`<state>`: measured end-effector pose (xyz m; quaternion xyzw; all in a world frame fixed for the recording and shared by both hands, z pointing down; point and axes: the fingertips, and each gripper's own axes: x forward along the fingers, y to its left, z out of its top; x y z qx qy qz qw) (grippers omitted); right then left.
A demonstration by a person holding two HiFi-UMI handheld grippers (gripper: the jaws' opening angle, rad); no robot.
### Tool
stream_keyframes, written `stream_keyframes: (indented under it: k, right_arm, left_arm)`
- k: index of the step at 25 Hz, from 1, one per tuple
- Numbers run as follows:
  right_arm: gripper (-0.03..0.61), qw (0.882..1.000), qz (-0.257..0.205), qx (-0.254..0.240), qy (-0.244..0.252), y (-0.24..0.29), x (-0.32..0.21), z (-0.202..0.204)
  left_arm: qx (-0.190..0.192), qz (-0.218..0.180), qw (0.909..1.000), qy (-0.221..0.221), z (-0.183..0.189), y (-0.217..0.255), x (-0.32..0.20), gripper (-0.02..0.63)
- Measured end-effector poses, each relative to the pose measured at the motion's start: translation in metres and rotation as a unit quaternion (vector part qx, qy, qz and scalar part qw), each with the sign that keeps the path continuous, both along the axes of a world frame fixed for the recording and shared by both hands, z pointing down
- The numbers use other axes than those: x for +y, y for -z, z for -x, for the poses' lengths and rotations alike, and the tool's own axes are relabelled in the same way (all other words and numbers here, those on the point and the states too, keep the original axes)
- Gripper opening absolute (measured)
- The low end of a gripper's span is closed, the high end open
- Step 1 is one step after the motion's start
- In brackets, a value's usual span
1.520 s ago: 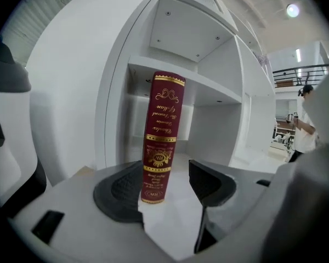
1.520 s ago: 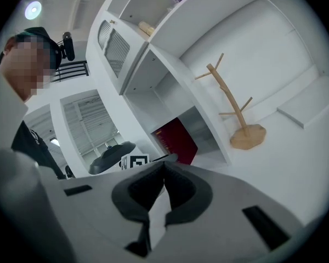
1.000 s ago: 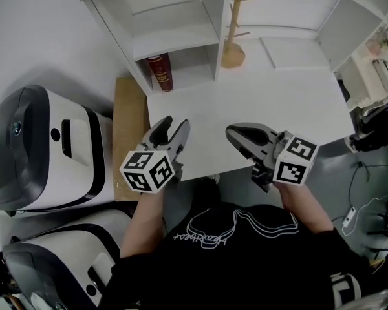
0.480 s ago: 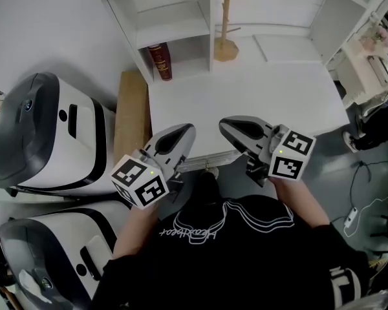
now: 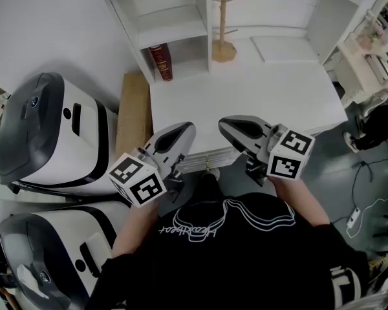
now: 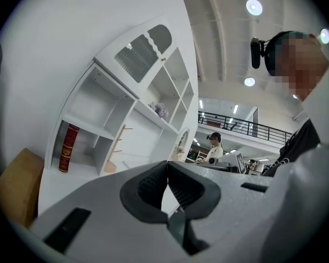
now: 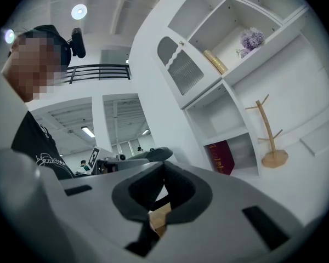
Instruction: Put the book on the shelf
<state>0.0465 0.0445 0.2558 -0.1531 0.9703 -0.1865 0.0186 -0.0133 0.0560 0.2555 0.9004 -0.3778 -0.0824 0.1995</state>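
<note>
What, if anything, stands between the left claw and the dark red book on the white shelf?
Nothing visible does. Only white tabletop lies between the shut left claw and the dark red book in the white shelf's lower compartment; the wooden mug tree stands aside.

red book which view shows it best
The right gripper view: the book is largest there, with cover and spine both showing, upright in the shelf. The left gripper view shows it smaller, mostly its spine. The head view shows it small, from above.
</note>
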Motion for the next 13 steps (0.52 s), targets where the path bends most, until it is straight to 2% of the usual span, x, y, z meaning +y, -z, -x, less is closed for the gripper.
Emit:
stream_keyframes:
  k: [3,13]
  right_arm:
    - [0.006,1.000,-0.005,0.000,-0.002,0.003,0.004,-0.001]
    - [0.006,1.000,-0.017,0.001,-0.008,0.005,0.012,-0.006]
  left_arm:
    - [0.004,-0.002,1.0000,0.006,0.001,0.003,0.001,0.005]
    - [-0.031,-0.024,0.9992,0.004,-0.008,0.004,0.007,0.005]
